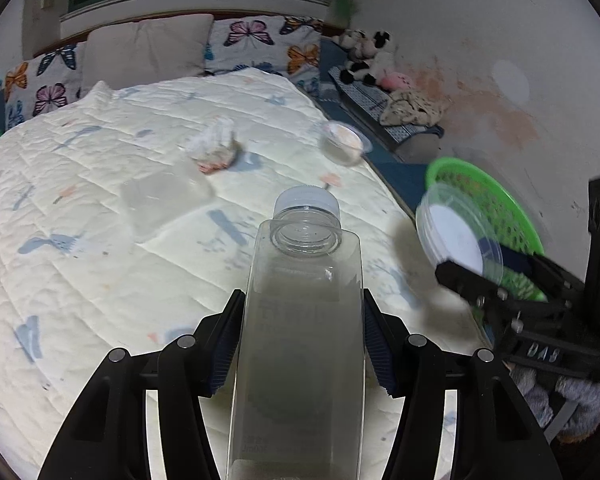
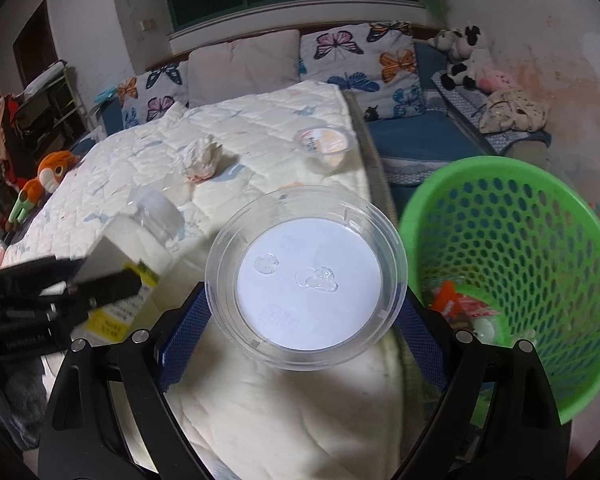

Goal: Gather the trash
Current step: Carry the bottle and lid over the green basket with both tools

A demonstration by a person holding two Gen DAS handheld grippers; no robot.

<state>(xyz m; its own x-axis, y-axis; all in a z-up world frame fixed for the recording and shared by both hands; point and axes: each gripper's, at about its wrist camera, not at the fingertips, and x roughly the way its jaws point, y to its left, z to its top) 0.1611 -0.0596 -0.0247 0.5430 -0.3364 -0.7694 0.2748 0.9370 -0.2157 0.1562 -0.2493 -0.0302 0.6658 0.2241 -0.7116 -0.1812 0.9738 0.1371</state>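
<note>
My left gripper (image 1: 303, 304) is shut on a clear plastic bottle (image 1: 305, 248) with a white cap, held above the quilt. The round clear container (image 2: 308, 240) with a white bottom sits between the pads of my right gripper (image 2: 302, 296), just left of the green mesh basket (image 2: 540, 240). The basket holds some wrappers. On the bed lie a crumpled tissue (image 2: 202, 158), a small clear cup (image 2: 326, 144) and a flat clear plastic box (image 1: 164, 200). In the left wrist view the right gripper (image 1: 472, 276) carries the container (image 1: 456, 236) in front of the basket (image 1: 496, 204).
A white quilt (image 1: 100, 280) covers the bed, with butterfly pillows (image 2: 364, 60) at the headboard. Plush toys (image 2: 464, 60) sit on a blue bench by the stained wall. An orange toy (image 2: 48, 176) lies at the bed's left side. The bed edge (image 2: 374, 152) runs beside the basket.
</note>
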